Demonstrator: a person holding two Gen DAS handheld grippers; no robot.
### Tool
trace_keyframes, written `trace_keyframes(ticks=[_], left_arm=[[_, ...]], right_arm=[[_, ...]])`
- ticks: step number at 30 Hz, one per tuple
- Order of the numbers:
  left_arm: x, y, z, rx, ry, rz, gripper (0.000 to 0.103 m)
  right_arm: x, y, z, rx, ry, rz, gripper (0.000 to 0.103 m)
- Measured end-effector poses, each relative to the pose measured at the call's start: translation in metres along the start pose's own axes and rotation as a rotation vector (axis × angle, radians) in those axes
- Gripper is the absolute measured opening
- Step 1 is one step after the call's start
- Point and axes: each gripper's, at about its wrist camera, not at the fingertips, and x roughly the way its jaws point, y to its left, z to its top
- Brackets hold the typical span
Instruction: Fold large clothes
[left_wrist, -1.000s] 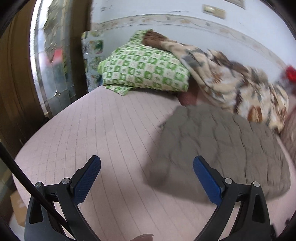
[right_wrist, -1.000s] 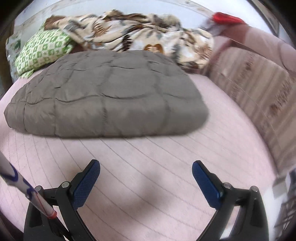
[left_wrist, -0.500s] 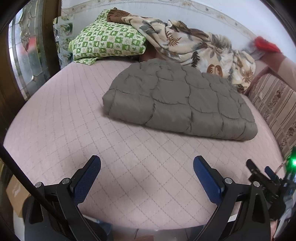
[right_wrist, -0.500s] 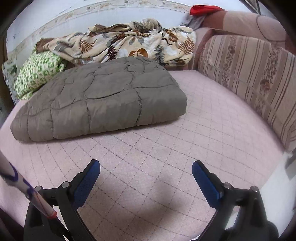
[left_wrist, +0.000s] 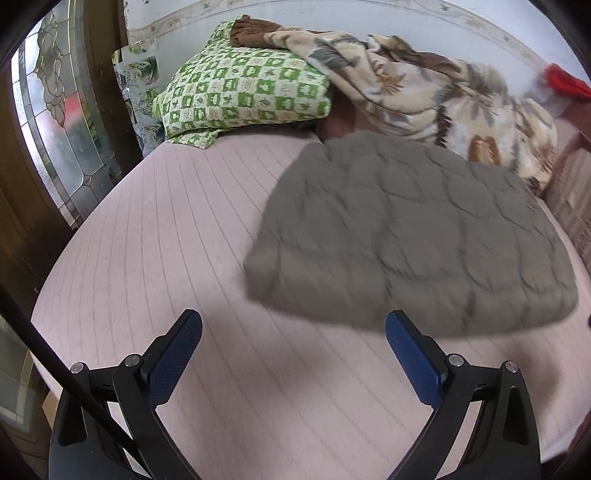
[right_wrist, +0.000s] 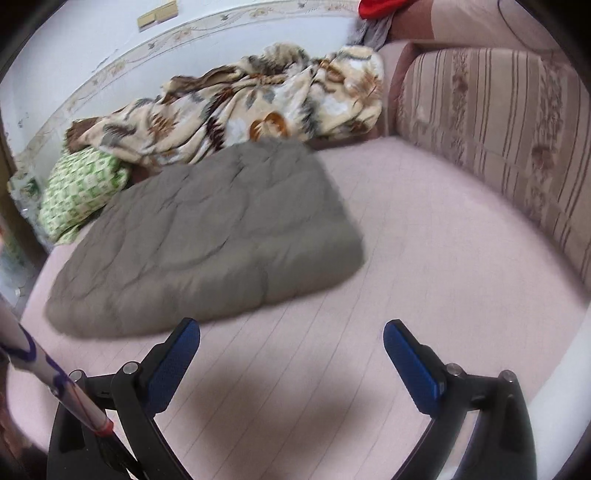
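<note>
one pink quilted bed (left_wrist: 177, 229) filled both views, with a striped sofa back (right_wrist: 491, 122) along its far right side. one folded grey padded coat (left_wrist: 413, 236) lay mid-bed, touching one leaf-print blanket (left_wrist: 424, 88) heaped behind it; one green checked pillow (left_wrist: 243, 92) sat beside that. left gripper (left_wrist: 293, 334) and right gripper (right_wrist: 291, 341) — both spread wide, holding nothing — hung just short of the coat, path unobstructed.

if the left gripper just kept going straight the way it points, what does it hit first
Probably the pink quilted bed cover: the open left gripper looks down at bare cover between its fingers. The folded grey-brown quilted garment lies ahead and rightward, so it may brush its near edge; depth is unclear.
</note>
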Motion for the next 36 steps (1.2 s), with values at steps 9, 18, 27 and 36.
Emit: trace_keyframes(ticks=[9, 18, 27, 36], left_arm=[[0.087, 0.015, 0.057, -0.065, 0.053, -0.040, 0.100], [0.150, 0.021, 0.062, -0.154, 0.185, -0.165, 0.102], [0.191, 0.067, 0.059, -0.392, 0.374, -0.504, 0.103], [0.209, 0.051, 0.067, -0.415, 0.359, -0.682, 0.080]], right_arm=[[0.084, -0.070, 0.075, 0.258, 0.059, -0.017, 0.102], [0.176, -0.081, 0.099, 0.353, 0.203, 0.167, 0.103], [0.218, -0.065, 0.099, 0.352, 0.315, 0.397, 0.103], [0.243, -0.060, 0.098, 0.347, 0.359, 0.548, 0.103]])
